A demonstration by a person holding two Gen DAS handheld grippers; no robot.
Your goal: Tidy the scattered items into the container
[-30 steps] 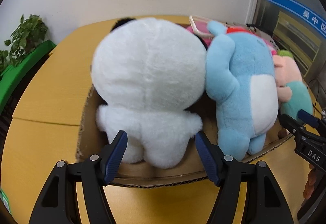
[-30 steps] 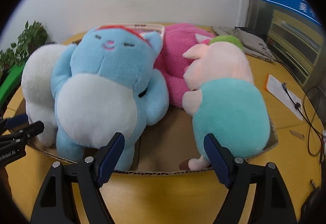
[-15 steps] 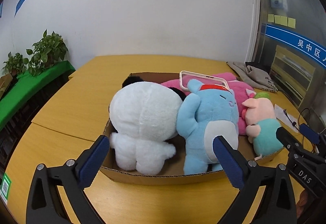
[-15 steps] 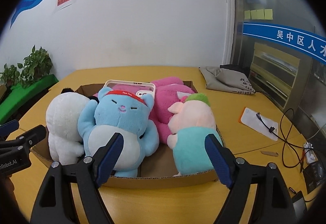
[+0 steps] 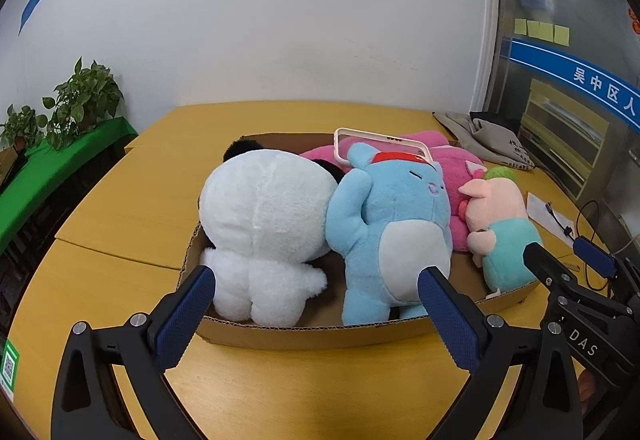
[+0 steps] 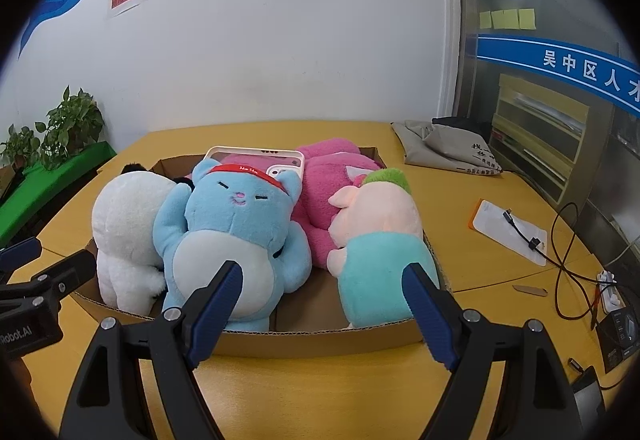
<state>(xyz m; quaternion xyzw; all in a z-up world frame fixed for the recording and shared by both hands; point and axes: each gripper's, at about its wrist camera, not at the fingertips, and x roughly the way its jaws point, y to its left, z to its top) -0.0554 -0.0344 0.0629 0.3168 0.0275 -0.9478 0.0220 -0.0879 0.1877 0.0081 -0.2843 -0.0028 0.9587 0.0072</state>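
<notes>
A shallow cardboard box [image 5: 304,334] [image 6: 320,340] sits on the yellow table and holds several plush toys. From left to right they are a white plush [image 5: 264,215] [image 6: 124,228], a blue cat plush [image 5: 392,224] [image 6: 236,232] and a pig plush in teal [image 5: 504,228] [image 6: 380,240]. A pink plush [image 5: 452,167] [image 6: 332,191] lies behind them. A white phone case [image 5: 380,137] [image 6: 256,153] rests on top at the back. My left gripper [image 5: 316,276] hangs open before the box's near wall, holding nothing. My right gripper [image 6: 323,270] is open too, empty, short of the box.
On the table to the right lie a grey cloth bag [image 6: 448,147], a paper sheet with a cable [image 6: 508,236] and a power strip [image 6: 610,288]. Potted plants [image 5: 80,99] stand on a green-covered ledge [image 5: 60,167] at the left, beyond the table edge.
Both grippers have drawn back and up from the box, so the whole box now shows. The left jaws, which flanked the white plush's base, have spread wider.
</notes>
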